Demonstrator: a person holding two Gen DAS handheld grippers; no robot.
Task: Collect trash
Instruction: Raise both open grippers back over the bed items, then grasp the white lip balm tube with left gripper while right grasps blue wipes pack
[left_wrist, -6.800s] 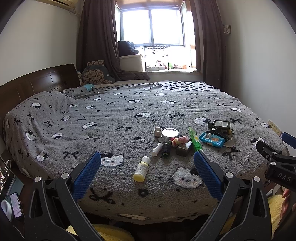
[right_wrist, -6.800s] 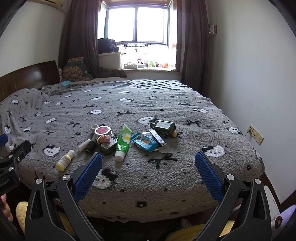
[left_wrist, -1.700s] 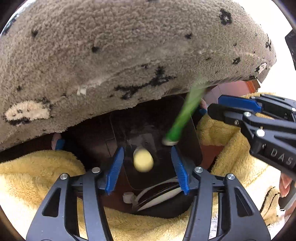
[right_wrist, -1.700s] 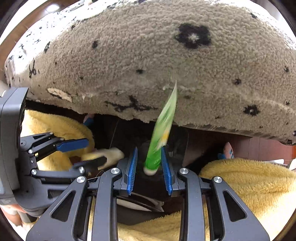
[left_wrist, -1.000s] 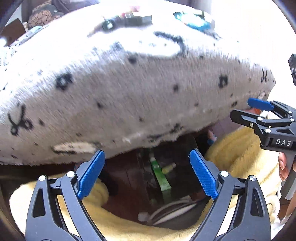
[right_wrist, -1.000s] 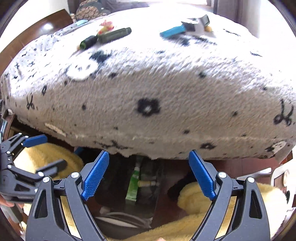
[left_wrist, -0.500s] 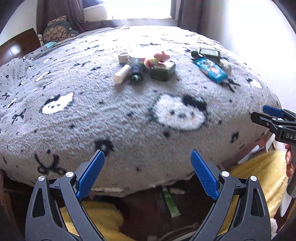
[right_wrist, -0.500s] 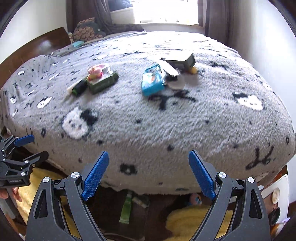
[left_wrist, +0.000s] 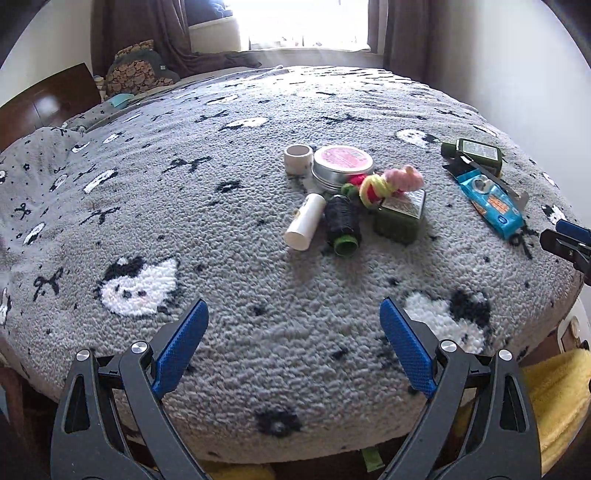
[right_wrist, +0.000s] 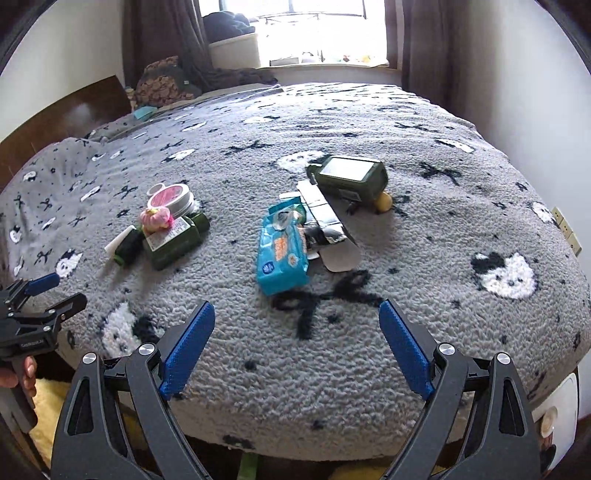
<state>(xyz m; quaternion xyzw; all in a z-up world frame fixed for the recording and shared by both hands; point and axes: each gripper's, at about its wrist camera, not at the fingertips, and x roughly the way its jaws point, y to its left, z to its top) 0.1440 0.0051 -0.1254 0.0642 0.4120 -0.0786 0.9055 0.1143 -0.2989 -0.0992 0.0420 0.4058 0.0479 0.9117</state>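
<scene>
Trash lies on the grey patterned bedspread (left_wrist: 229, 236). One cluster holds a white tube (left_wrist: 305, 221), a black spool with a green rim (left_wrist: 342, 223), a dark green box (left_wrist: 400, 214), a round tin with a pink lid (left_wrist: 342, 162), a small white roll (left_wrist: 298, 158) and a pink-and-yellow yarn bundle (left_wrist: 388, 183). Further right lie a blue wipes pack (right_wrist: 282, 249), a foil strip (right_wrist: 323, 214) and a green flat bottle (right_wrist: 349, 177). My left gripper (left_wrist: 293, 347) is open above the bed's near edge, nothing in it. My right gripper (right_wrist: 295, 343) is open too, just before the wipes pack.
A strip of the green tube (right_wrist: 248, 466) shows below the bed edge, with yellow fluffy fabric (left_wrist: 554, 387) on the floor. A wooden headboard (right_wrist: 62, 110), pillows and a curtained window stand at the far side. A wall with sockets (right_wrist: 565, 229) runs along the right.
Both grippers have risen from under the bed's edge to over the bedspread. The bin with the green tube has dropped out of view and the bed's trash has come closer.
</scene>
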